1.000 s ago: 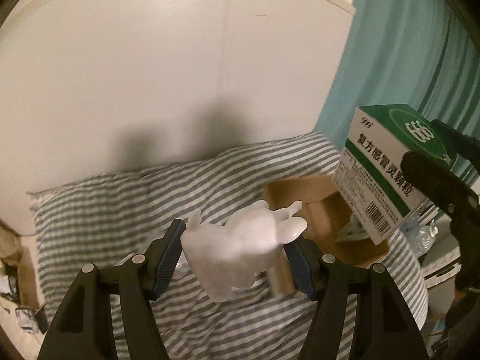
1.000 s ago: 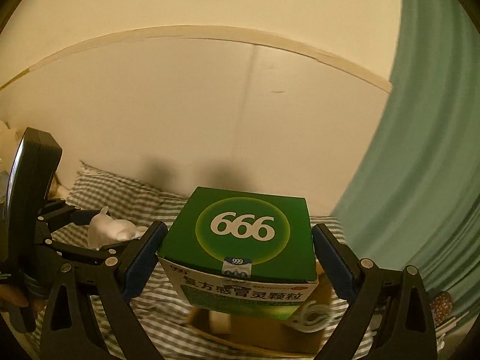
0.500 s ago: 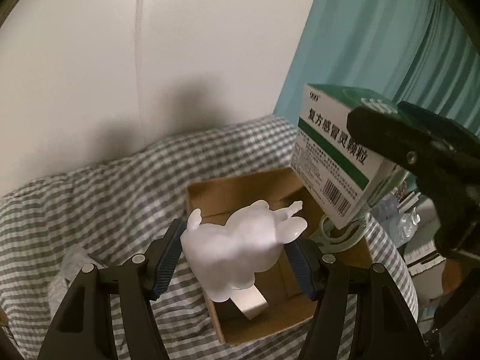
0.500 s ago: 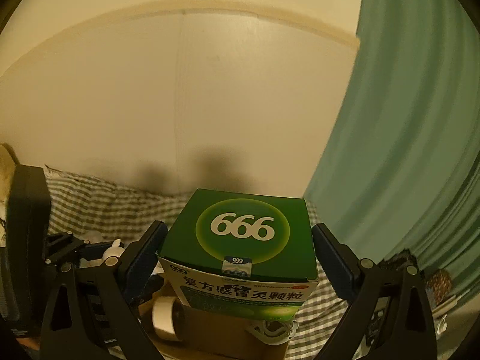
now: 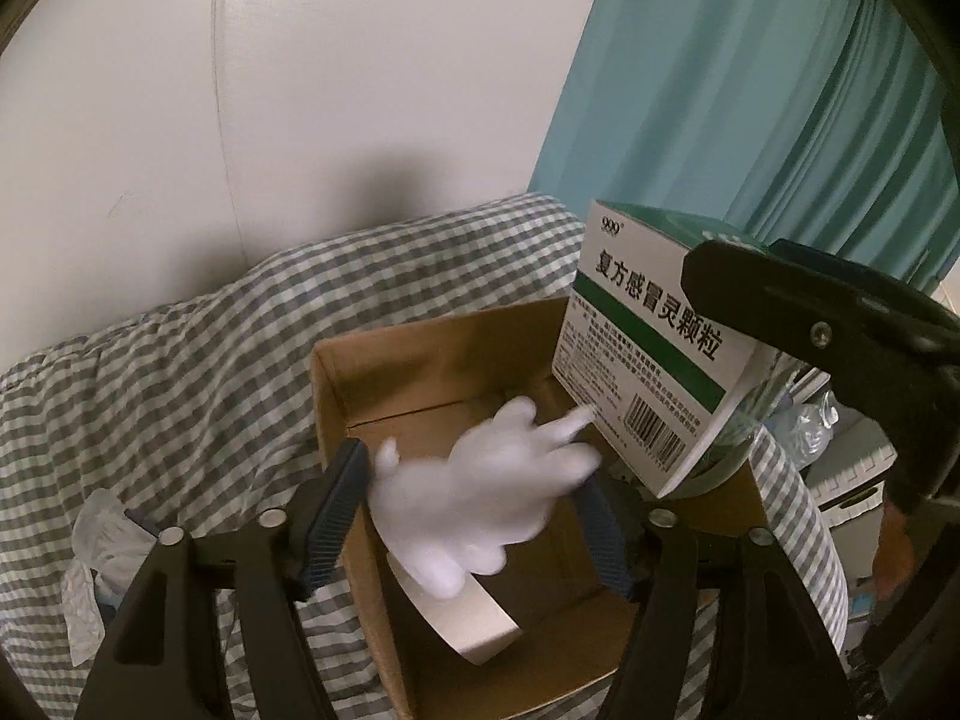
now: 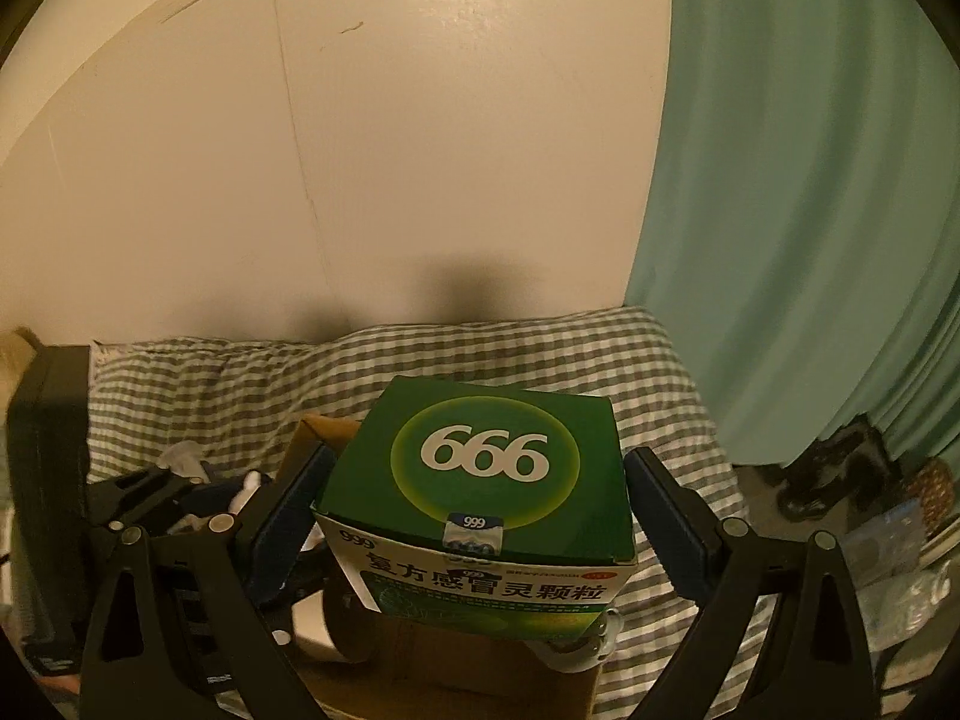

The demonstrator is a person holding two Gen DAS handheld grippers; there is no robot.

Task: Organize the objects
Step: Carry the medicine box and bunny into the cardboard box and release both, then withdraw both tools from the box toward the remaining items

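My left gripper (image 5: 474, 510) holds a white rabbit figurine (image 5: 480, 498) between its blue pads, above the open cardboard box (image 5: 336, 396). The figurine is blurred and looks loose in the pads. My right gripper (image 6: 474, 516) is shut on a green and white medicine box (image 6: 486, 462), held over the right side of the cardboard box (image 6: 312, 432). The medicine box (image 5: 648, 348) shows at the right of the left wrist view. A tape roll (image 5: 462, 618) lies inside the cardboard box.
The cardboard box sits on a grey checked bedcover (image 5: 180, 372) against a white wall. A teal curtain (image 5: 750, 90) hangs at the right. Crumpled clear plastic (image 5: 96, 546) lies left of the box. Clutter (image 6: 888, 528) sits beside the bed at the right.
Both grippers have moved over the cardboard box and lower toward it. The rabbit figurine has slipped lower between the left pads and is blurred. The medicine box stays gripped.
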